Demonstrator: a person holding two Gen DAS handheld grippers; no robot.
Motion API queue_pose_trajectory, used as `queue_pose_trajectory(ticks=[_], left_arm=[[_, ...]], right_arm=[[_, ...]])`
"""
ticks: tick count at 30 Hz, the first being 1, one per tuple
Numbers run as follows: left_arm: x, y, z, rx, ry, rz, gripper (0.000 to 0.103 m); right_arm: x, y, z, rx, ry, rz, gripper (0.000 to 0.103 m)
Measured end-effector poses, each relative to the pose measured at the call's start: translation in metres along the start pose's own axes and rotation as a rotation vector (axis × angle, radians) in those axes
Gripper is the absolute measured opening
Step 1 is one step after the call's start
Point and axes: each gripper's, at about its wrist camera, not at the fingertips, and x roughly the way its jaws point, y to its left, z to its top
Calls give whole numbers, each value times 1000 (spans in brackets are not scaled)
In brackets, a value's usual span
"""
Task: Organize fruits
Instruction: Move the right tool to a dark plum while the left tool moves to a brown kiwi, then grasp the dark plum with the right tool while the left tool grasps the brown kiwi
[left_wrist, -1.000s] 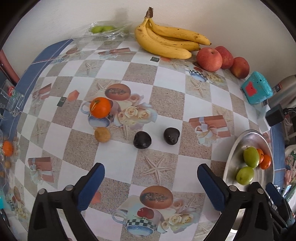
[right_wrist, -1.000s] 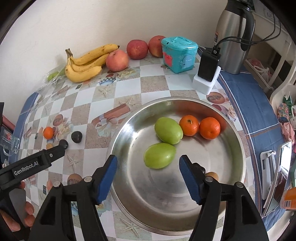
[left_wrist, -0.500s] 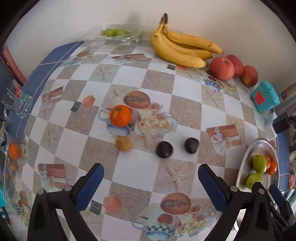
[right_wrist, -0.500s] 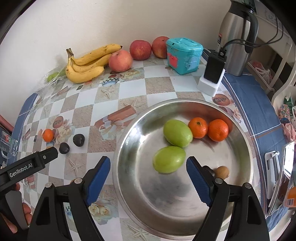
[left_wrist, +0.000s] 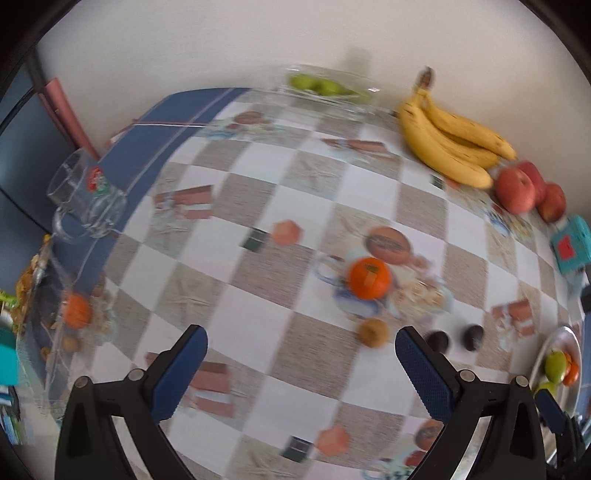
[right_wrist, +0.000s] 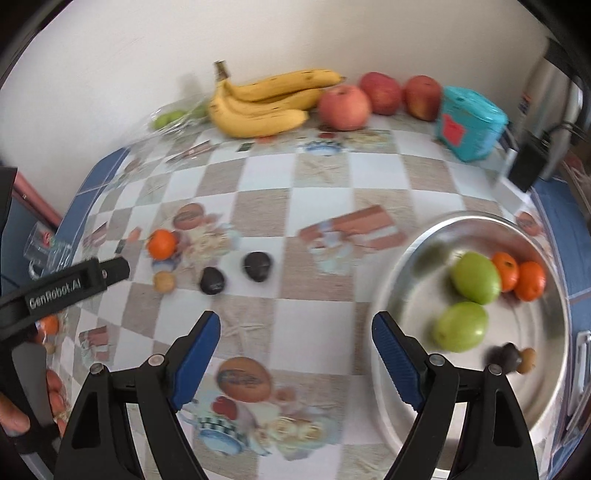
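Observation:
On the checkered tablecloth lie an orange, a small brown fruit and two dark fruits. A steel bowl at the right holds two green fruits, two oranges, a dark fruit and a small brown one. My left gripper is open and empty, above the table left of the loose fruit. My right gripper is open and empty, over the table left of the bowl.
Bananas, three red apples and a teal box line the back wall. A clear tray of green fruit sits at back left. A glass mug stands at the left edge. A steel flask stands at back right.
Both grippers swung left. The left view now shows more of the table's left side. The right gripper left the bowl and is over the tablecloth; a dark fruit now lies in the bowl.

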Motion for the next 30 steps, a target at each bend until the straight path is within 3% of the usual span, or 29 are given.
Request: queue_pose_trajectory(ticks=[7,17,26,28,30], left_arm=[[3,30,12,-66,-10,-36,103],[32,8,7,-47,45,-184,100],[53,-9,-2,-36,95,-259,78],[56,-12,-2,-30,103,-272,74],[58,-17,-3,-23,106,-283,71]], right_arm=[[8,27,5,-38,-10,41,85],[37,26,11,-19,-19,31,85],[53,15,16,14,-39,17,84],[55,13,19,22,-44,21,76],[57,12,21,21,-46,14,75]])
